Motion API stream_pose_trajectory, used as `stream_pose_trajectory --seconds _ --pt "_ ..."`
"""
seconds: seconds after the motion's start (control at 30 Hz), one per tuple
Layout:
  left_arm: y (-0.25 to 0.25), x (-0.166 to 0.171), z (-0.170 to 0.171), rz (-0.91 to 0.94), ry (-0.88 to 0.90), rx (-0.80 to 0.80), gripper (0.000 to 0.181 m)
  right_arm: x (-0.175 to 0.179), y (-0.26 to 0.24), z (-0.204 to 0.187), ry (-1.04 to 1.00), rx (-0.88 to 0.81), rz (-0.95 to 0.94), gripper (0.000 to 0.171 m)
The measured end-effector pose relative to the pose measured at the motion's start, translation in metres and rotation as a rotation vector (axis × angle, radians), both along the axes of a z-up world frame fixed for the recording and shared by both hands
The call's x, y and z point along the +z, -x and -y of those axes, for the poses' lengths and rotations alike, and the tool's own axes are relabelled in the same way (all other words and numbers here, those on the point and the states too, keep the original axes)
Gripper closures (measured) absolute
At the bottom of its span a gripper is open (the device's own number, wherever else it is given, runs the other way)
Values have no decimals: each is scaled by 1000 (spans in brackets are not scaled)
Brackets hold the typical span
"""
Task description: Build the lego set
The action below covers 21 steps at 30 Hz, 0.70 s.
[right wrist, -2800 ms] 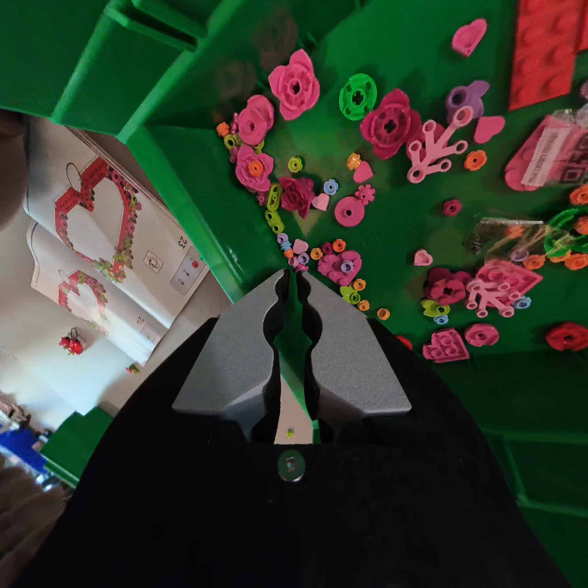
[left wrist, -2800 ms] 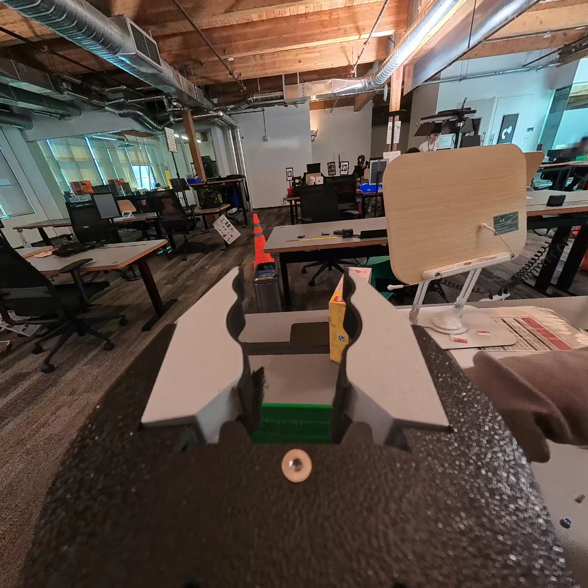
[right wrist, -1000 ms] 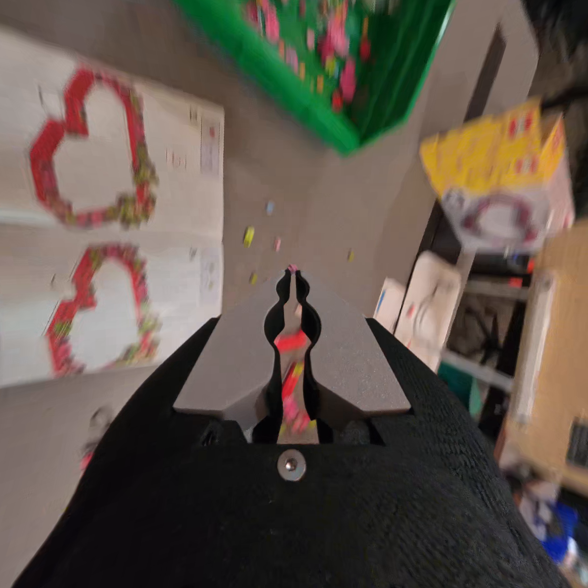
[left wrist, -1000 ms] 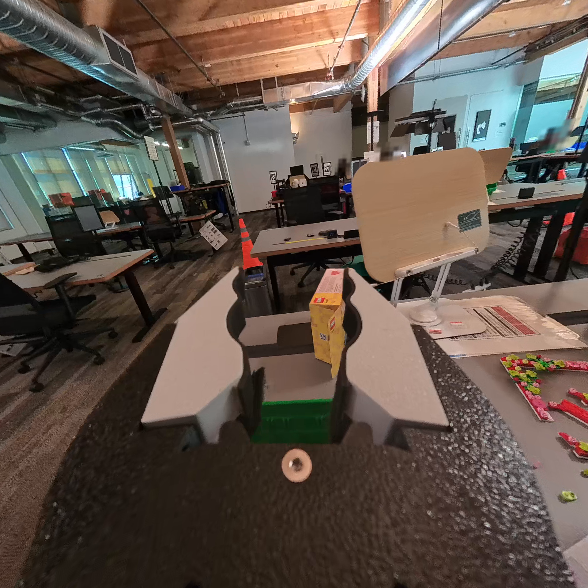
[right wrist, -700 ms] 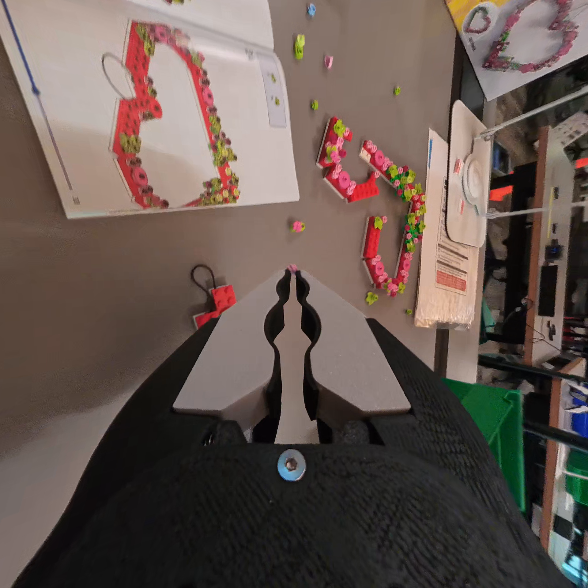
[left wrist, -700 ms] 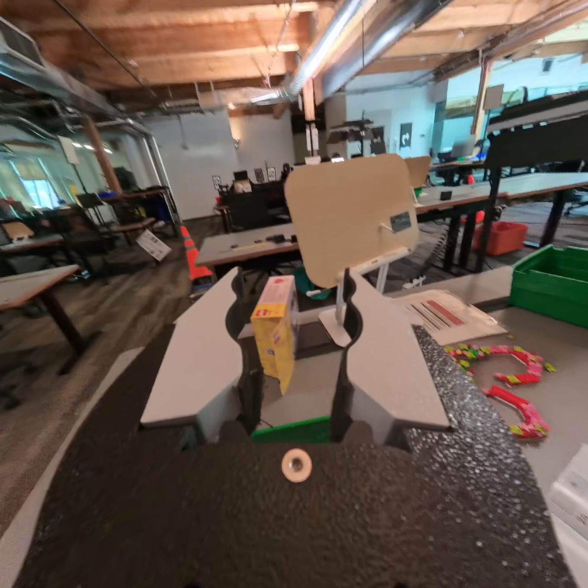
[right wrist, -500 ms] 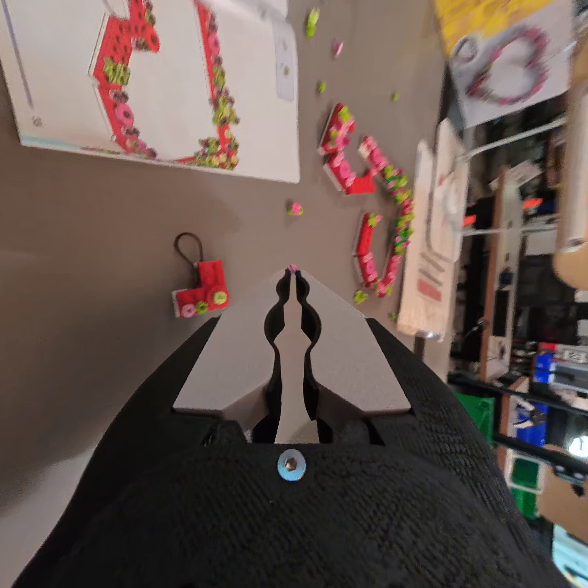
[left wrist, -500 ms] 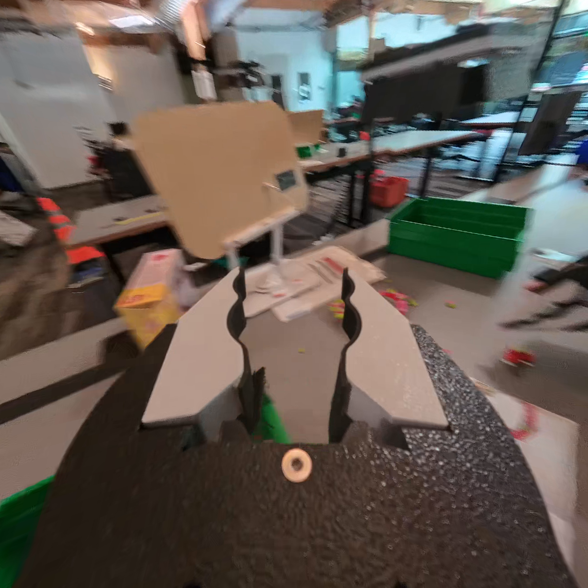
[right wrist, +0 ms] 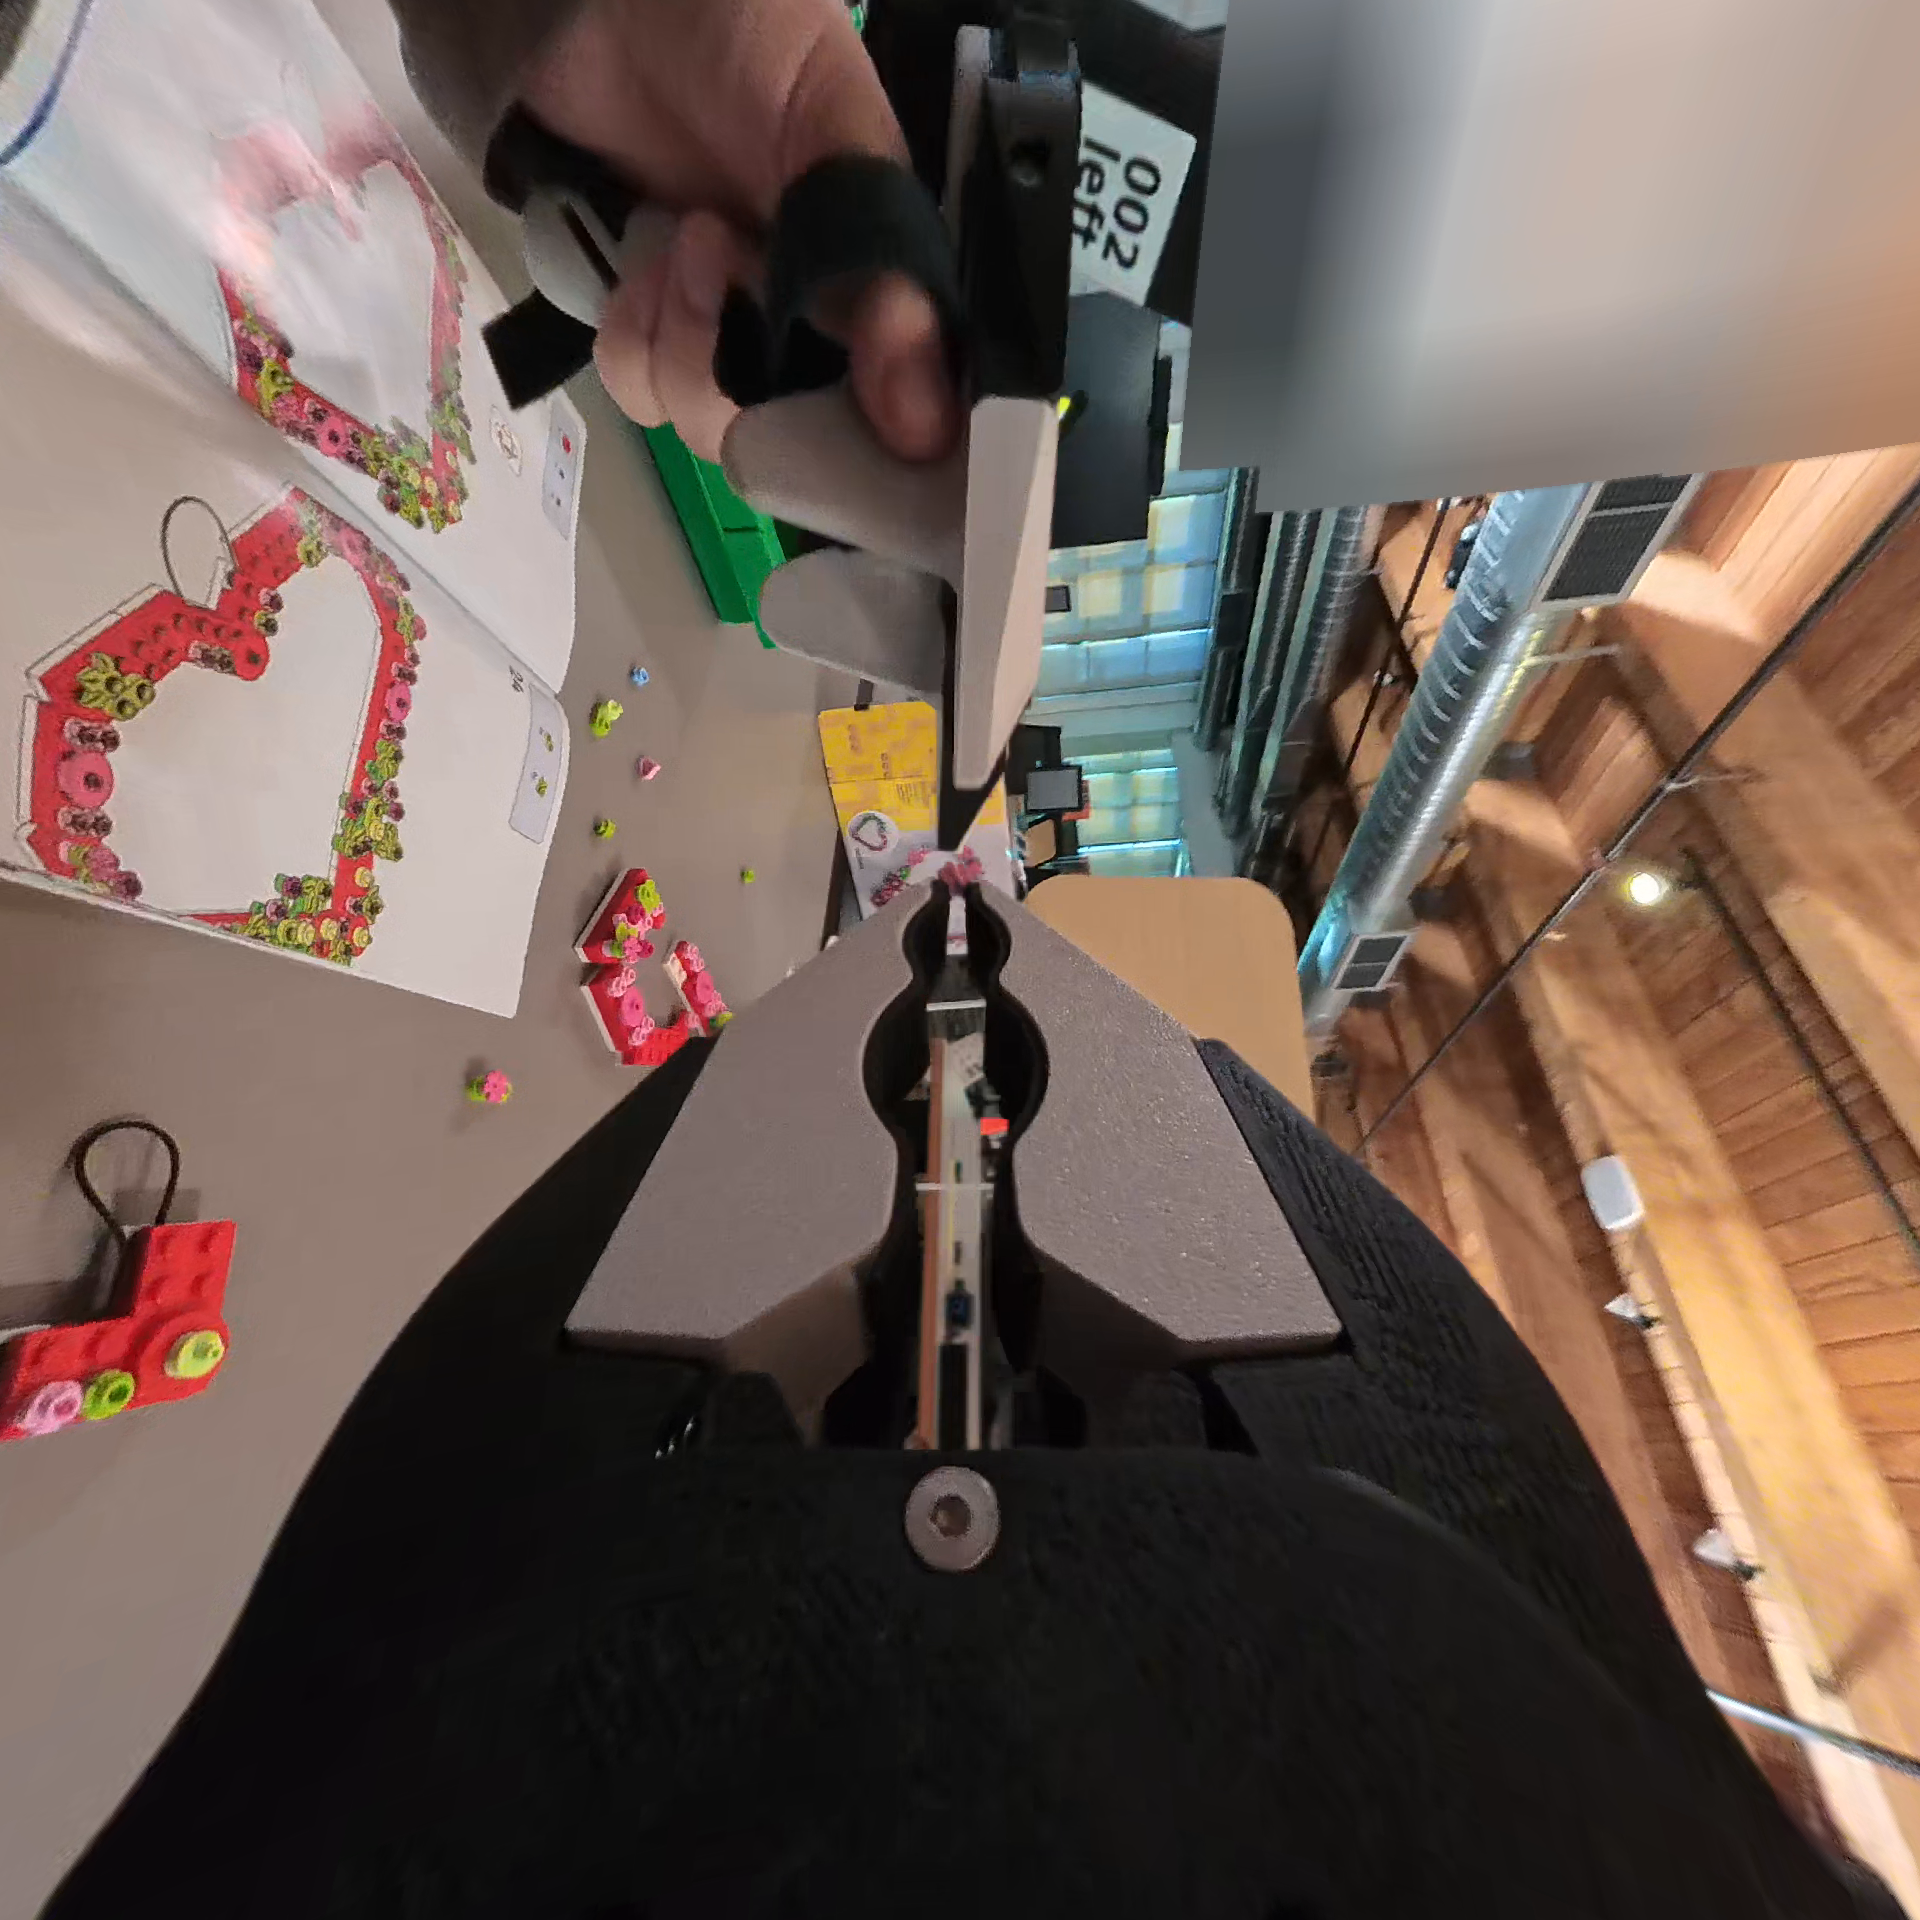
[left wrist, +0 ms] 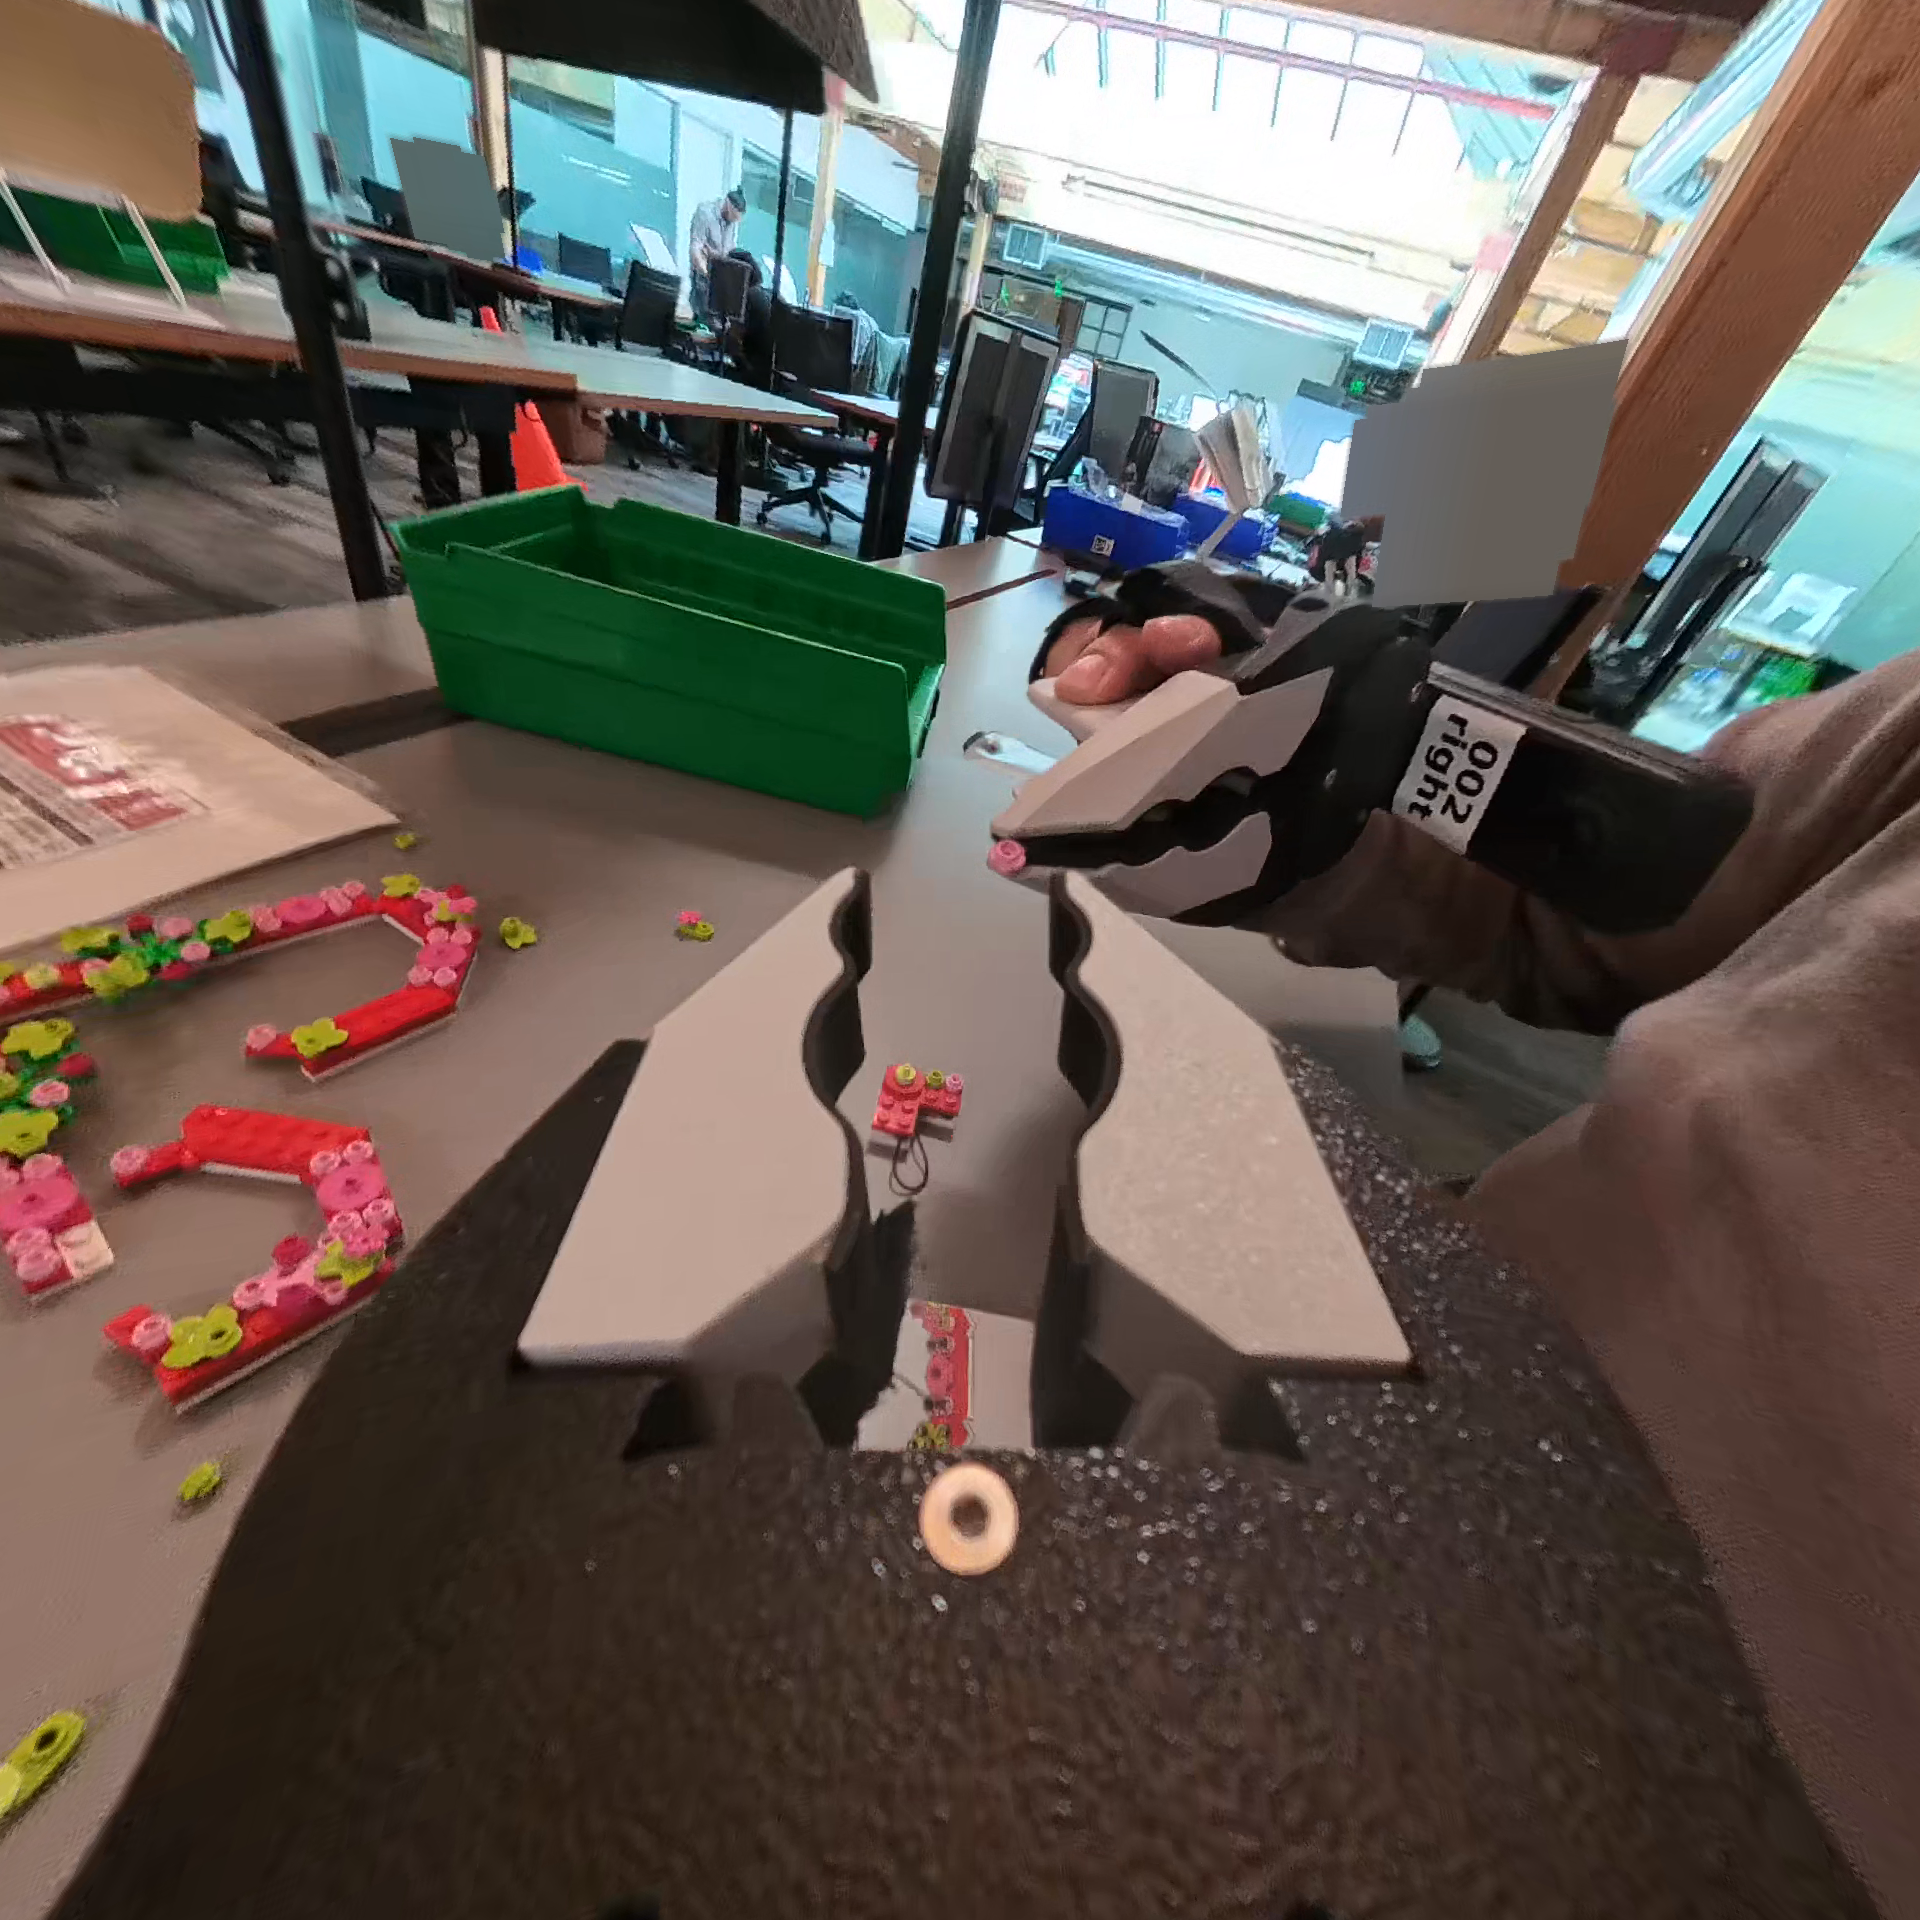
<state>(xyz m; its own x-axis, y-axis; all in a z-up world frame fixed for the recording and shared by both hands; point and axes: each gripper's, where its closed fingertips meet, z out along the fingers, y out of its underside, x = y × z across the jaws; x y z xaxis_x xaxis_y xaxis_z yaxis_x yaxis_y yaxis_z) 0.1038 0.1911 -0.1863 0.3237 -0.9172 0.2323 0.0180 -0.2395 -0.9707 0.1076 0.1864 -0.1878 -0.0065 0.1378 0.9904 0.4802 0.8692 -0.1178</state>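
The grey table (left wrist: 644,862) carries, at the upper left of the left wrist view, a green bin (left wrist: 665,644). In the right wrist view an open instruction booklet (right wrist: 239,769) fills the upper left. Partly built heart sections (left wrist: 260,966), red plates studded with pink and lime pieces, lie at the left of the left wrist view.

The left gripper (left wrist: 958,904) is spread wide and holds nothing. Framed between its fingers, near frame centre, lies the small red sub-assembly (left wrist: 912,1099) with a dark cord loop, flat on the table, the loop pointing toward the camera.

The right gripper (left wrist: 1013,858) enters from the right of the same view. Its fingers are pressed together on a small pink flower stud (left wrist: 1005,854) at the very tips. The stud sits above and beyond the sub-assembly, not touching it.

Judgement: the coming move is to seat the stud on the sub-assembly. The sub-assembly lies down and toward the camera from the right gripper's tips. The left gripper is nearer and aligned to steady it.
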Motion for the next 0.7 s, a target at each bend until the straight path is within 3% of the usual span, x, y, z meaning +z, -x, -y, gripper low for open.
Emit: stream_pose_trajectory --seconds 0.37,0.6,0.7 --pt "-29 -13 9 -96 -28 -7 166 -7 -13 7 -27 47 -39 171" --pt "-40 -22 8 -129 -5 -26 168 -15 -20 4 -32 38 -25 171" --pt "-41 -25 4 -126 7 -16 160 -16 -24 4 -36 34 -24 171"
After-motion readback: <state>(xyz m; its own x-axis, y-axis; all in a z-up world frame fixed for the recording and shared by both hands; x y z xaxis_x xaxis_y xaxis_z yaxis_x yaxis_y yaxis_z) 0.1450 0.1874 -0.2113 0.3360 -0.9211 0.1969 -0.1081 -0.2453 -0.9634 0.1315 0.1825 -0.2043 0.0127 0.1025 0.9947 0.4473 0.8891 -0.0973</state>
